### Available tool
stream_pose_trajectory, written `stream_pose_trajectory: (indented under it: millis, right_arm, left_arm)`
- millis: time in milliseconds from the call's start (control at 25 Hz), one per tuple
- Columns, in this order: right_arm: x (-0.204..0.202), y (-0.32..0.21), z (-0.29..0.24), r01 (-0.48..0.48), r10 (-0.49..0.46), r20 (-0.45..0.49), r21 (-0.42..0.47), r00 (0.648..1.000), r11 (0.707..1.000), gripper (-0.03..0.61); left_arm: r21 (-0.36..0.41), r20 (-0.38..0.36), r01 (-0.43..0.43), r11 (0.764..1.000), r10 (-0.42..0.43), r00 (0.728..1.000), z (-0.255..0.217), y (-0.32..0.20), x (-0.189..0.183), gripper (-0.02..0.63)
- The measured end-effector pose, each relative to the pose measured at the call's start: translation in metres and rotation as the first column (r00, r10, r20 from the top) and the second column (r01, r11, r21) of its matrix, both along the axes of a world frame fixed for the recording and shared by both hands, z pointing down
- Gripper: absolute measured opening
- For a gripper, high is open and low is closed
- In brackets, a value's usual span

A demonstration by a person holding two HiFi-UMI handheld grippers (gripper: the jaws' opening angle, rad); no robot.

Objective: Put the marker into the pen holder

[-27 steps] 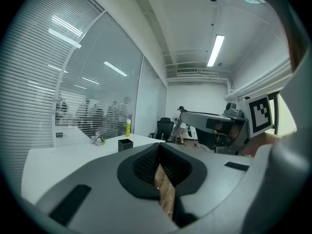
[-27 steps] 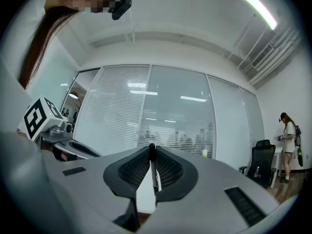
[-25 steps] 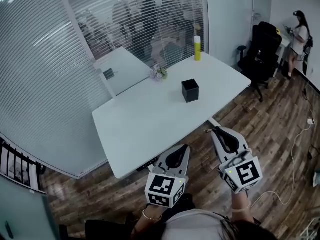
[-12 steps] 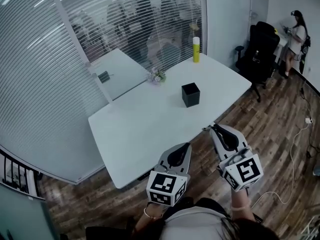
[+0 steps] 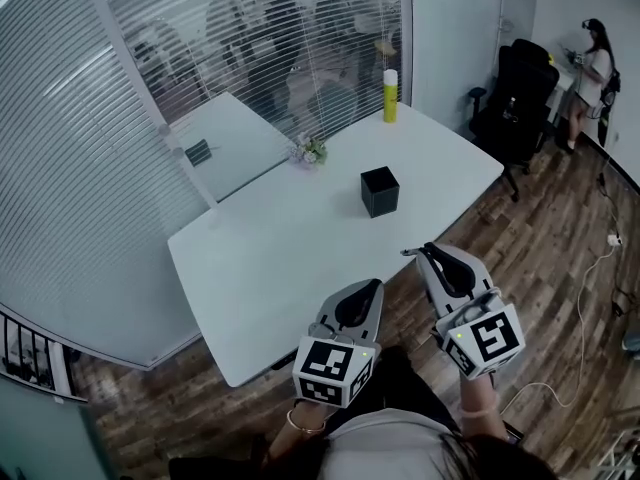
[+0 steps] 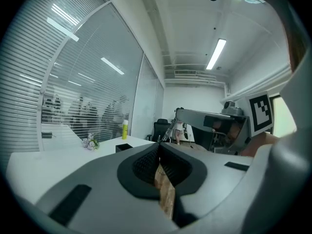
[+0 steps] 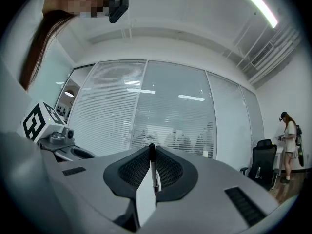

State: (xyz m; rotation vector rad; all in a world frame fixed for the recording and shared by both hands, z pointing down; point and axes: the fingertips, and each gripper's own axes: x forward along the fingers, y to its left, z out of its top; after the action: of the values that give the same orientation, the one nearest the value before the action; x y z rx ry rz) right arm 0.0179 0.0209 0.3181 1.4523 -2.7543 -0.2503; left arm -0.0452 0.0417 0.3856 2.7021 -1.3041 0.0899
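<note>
your right gripper (image 7: 152, 151) has its jaws closed on the marker (image 7: 153, 168), a thin dark pen standing upright between the pads with its black cap poking just above the jaw tips. in the head view that gripper (image 5: 424, 255) hangs off the near edge of the white desk (image 5: 262, 268), above the wooden floor, and the marker's tip shows at its nose. the pen holder (image 5: 379, 190), a black square cup, stands on the desk towards its right end, well apart from the marker and beyond the gripper's tips. your left gripper (image 5: 369, 289) sits beside the right one at the near edge, its jaws pressed together with nothing between them. a yellow bottle (image 5: 390, 96) stands at the far corner, and a small bunch of flowers (image 5: 308, 152) lies along the far edge.
</note>
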Motion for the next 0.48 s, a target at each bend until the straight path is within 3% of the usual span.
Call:
stream_pose_trajectory:
  millis: [480]
  right_arm:
    - [0.004, -0.065, 0.007, 0.025, -0.025, -0.003, -0.013, 1.0, 1.0, 0.06]
  left_arm:
    - [-0.005, -0.003, 0.022, 1.0, -0.022, 1.0, 0.002, -0.065, 0.007, 0.019]
